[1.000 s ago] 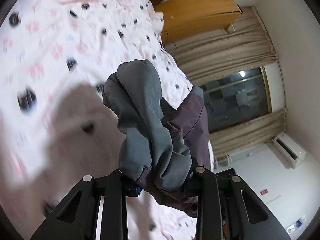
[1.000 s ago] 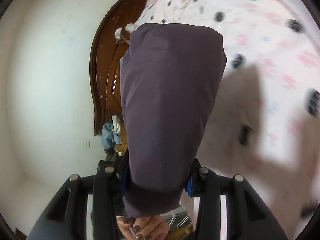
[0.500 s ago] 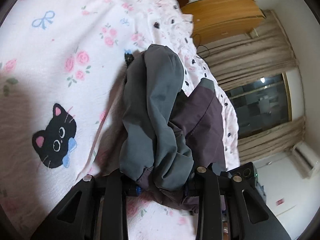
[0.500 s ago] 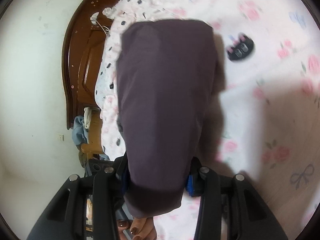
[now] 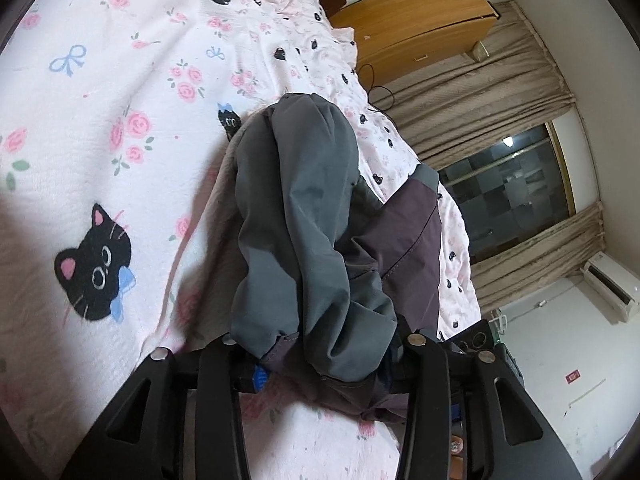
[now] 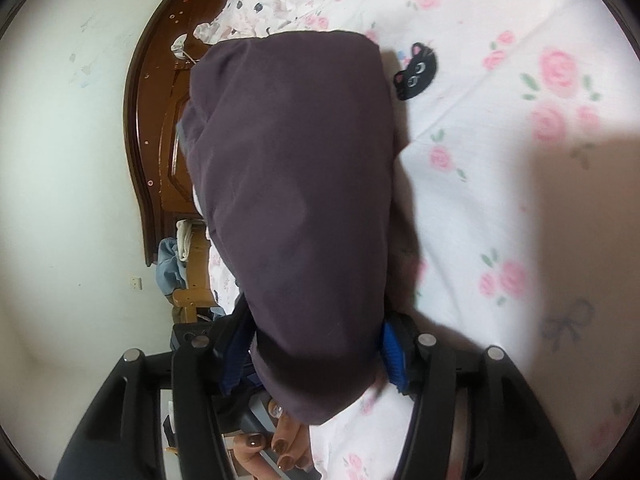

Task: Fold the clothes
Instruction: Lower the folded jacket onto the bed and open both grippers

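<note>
A grey and dark purple garment [image 5: 304,220] is bunched and draped over my left gripper [image 5: 320,368], which is shut on it just above the bed. The same garment shows as a broad purple panel [image 6: 296,184] in the right wrist view, hanging over my right gripper [image 6: 316,356], which is shut on it. The fingertips of both grippers are hidden by the cloth. The garment's far end rests on the pink bedsheet [image 5: 100,128]; the sheet also shows in the right wrist view [image 6: 500,160].
The bedsheet has roses, bows and black cat prints. A dark wooden headboard [image 6: 160,112] stands to the left. A light wooden cabinet [image 5: 416,28], beige curtains [image 5: 492,92] and a dark window [image 5: 516,192] lie beyond the bed. A hand [image 6: 276,444] shows below.
Both grippers have come down toward the bed with the garment. The sheet is nearer and sharper now, and the garment's far end has settled onto it.
</note>
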`<state>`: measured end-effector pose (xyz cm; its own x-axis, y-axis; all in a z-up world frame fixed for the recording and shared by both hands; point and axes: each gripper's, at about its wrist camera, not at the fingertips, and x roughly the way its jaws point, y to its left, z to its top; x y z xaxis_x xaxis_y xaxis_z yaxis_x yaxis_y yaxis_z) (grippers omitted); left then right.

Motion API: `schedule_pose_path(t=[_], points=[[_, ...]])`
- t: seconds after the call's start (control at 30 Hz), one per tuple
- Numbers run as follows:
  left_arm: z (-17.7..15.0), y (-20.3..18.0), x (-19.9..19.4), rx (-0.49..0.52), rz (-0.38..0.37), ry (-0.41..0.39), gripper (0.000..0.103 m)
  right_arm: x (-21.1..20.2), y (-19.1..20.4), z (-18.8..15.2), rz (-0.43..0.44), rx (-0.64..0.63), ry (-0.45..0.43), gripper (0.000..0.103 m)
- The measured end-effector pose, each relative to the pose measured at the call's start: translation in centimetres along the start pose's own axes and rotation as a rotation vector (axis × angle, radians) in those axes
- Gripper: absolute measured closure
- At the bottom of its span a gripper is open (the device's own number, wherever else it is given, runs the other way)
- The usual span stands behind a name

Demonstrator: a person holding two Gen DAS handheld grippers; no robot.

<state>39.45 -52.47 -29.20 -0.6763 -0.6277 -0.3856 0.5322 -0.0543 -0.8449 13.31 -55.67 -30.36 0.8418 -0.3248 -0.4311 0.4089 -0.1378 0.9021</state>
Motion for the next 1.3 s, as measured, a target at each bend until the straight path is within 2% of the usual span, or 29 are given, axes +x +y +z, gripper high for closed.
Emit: schedule_pose_path(t=[0.13, 0.27, 0.37, 0.53, 0.63, 0.7, 0.77, 0.83, 0.9, 1.07, 1.2, 1.3], points=[[0.0, -0.7, -0.9, -0.009, 0.057, 0.009, 0.057, -1.6, -0.1, -0.8, -0.066, -0.019, -0.015, 0.043], [-0.2, -1.3, -2.0, -0.027, 0.124, 0.016, 0.057, -1.5, 1.5, -1.6, -0.193, -0.086, -0.041, 0.039], [-1.1, -1.1, -4.1, -0.057, 0.176, -0.025, 0.056, -1.1, 2.4, -2.0, -0.264, -0.121, -0.054, 0.033], [-3.3, -1.4, -7.1, -0.035, 0.305, -0.109, 0.054, -0.8, 3.1, -2.8, -0.376, -0.166, -0.086, 0.026], [-5.0, -2.2, -8.3, 0.009, 0.358, -0.143, 0.049, -1.9, 3.4, -3.2, -0.409, -0.192, -0.119, 0.024], [-6.0, -3.2, -8.7, 0.075, 0.359, -0.138, 0.039, -2.7, 4.9, -3.5, -0.418, -0.223, -0.168, 0.024], [-6.9, -4.4, -9.0, 0.151, 0.359, -0.123, 0.039, -4.0, 6.3, -3.9, -0.389, -0.240, -0.205, 0.024], [-7.6, -5.5, -9.5, 0.222, 0.402, -0.132, 0.038, -5.8, 7.1, -4.6, -0.357, -0.265, -0.228, 0.024], [-7.7, -6.6, -10.3, 0.263, 0.437, -0.156, 0.036, -6.5, 8.3, -5.5, -0.364, -0.307, -0.249, 0.023], [-8.2, -9.0, -12.7, 0.354, 0.515, -0.206, 0.033, -9.2, 10.4, -10.1, -0.438, -0.467, -0.335, 0.015], [-9.1, -10.7, -14.8, 0.413, 0.526, -0.232, 0.025, -10.2, 11.9, -14.9, -0.512, -0.576, -0.415, 0.012], [-10.2, -12.5, -16.1, 0.485, 0.544, -0.259, 0.024, -10.9, 12.9, -18.5, -0.546, -0.645, -0.481, 0.012]])
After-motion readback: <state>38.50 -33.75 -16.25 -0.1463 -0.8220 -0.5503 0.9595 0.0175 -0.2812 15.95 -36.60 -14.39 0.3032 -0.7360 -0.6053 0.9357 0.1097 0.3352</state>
